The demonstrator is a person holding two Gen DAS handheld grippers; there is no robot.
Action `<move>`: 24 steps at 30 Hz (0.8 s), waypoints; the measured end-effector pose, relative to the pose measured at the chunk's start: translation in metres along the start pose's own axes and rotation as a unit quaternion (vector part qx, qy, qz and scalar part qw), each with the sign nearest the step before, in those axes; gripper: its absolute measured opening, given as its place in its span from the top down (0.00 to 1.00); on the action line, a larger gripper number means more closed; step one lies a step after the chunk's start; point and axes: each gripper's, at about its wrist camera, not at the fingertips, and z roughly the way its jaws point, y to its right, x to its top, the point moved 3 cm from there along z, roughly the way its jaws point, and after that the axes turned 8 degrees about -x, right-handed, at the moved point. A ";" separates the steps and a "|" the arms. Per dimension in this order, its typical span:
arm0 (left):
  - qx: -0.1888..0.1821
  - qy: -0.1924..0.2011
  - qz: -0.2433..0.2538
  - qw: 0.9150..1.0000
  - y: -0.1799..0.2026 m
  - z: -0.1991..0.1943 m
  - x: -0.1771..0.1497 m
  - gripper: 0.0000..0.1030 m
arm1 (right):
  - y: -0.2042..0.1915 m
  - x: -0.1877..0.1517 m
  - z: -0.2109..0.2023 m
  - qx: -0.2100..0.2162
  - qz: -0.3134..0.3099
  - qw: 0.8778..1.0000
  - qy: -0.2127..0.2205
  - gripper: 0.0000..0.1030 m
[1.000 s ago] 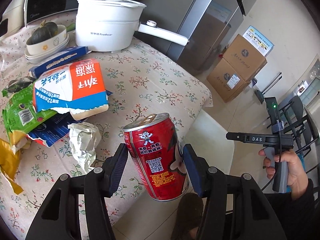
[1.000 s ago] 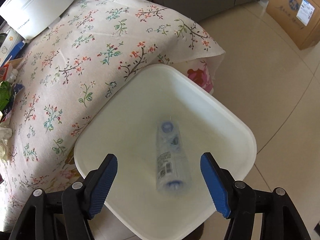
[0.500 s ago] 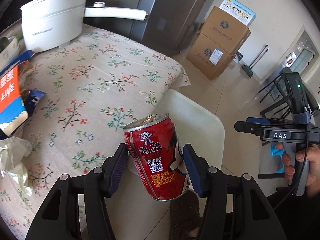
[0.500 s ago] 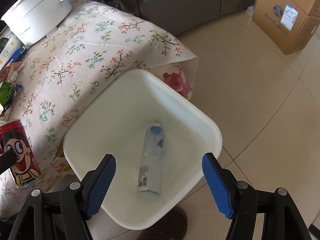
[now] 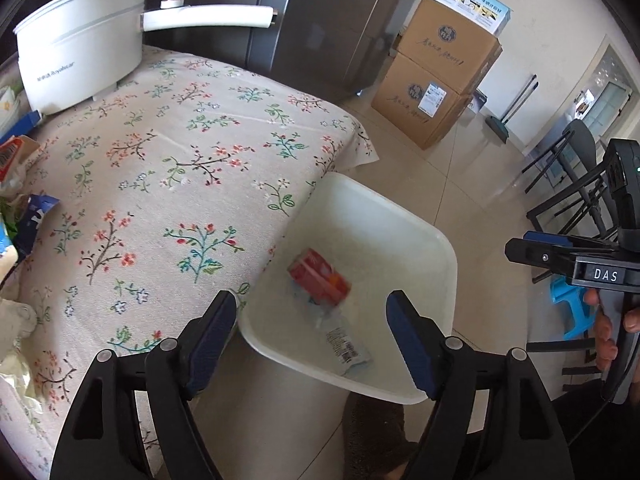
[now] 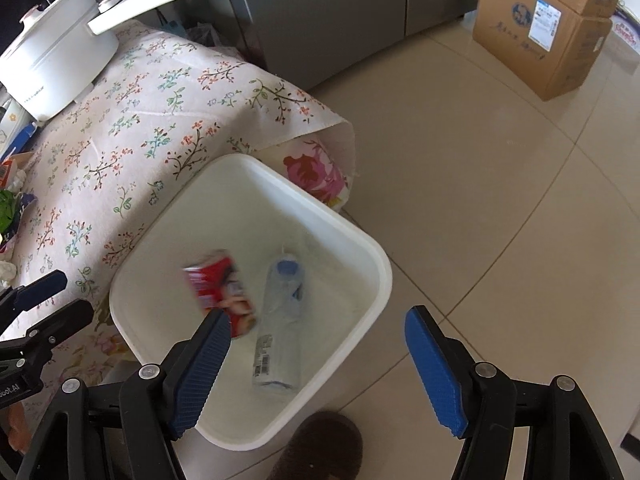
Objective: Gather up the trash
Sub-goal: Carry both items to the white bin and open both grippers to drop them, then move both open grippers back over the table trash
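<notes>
We hold both grippers over a white plastic bin (image 5: 436,248) that stands on the tiled floor, tucked against the hanging edge of the flowered tablecloth (image 5: 168,168). The left gripper (image 5: 312,344) has its jaws opening, with nothing between the blue pads; below them, inside the bin, the red drink can (image 5: 319,276) shows blurred. In the right wrist view the same can (image 6: 222,292) lies blurred toward the table side of the bin, just beside a clear plastic bottle with a blue cap (image 6: 280,320) that lies on the bin's bottom. The right gripper (image 6: 316,368) has its jaws wide apart and empty too — its left pad overlaps the lower end of the can in the picture, but is well above it.

On the table, the white electric pot (image 5: 80,60) stands at the far end, its long handle reaching out over the table's edge. More trash lies at the near-left edge of the cloth: a blue wrapper (image 5: 36,220), crumpled paper (image 5: 18,320) and other scraps only partly in view. Behind the table stands a grey refrigerator (image 5: 328,20); two stacked cardboard boxes (image 5: 436,76) sit on the floor beside it. A dark slipper toe (image 6: 320,444) shows at the near rim of the bin. Nothing lies across the bin's mouth.
</notes>
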 end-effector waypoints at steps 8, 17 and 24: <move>0.050 0.033 -0.014 0.998 -0.028 -0.050 -0.004 0.13 | -0.011 0.003 -0.006 0.000 -0.007 1.000 0.010 0.27; 0.098 0.073 -0.040 0.992 -0.066 -0.111 -0.015 0.10 | -0.043 0.012 -0.026 0.018 -0.022 0.999 0.040 0.24; 0.129 0.095 -0.069 0.985 -0.102 -0.156 -0.029 0.10 | -0.078 0.018 -0.037 0.031 -0.039 0.997 0.058 0.24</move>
